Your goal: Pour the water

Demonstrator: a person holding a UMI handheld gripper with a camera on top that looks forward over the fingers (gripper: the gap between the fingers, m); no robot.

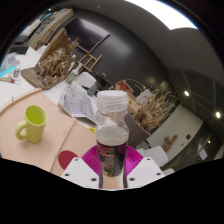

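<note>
Gripper (112, 170) fingers, with their pink pads (92, 158), are clenched on a clear plastic water bottle with a white cap and dark red label (112, 130), held upright between them. To the left, on the round light wooden table (20, 135), stands a lime-green ceramic mug (33, 123), well apart from the bottle. Cluttered shelves lie far behind.

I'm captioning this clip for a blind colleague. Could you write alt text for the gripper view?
The gripper is shut on a clear plastic bottle with a white cap, held upright between its pink pads. A yellow-green mug stands on a light table beside it, with cluttered shelves and boxes beyond.
</note>
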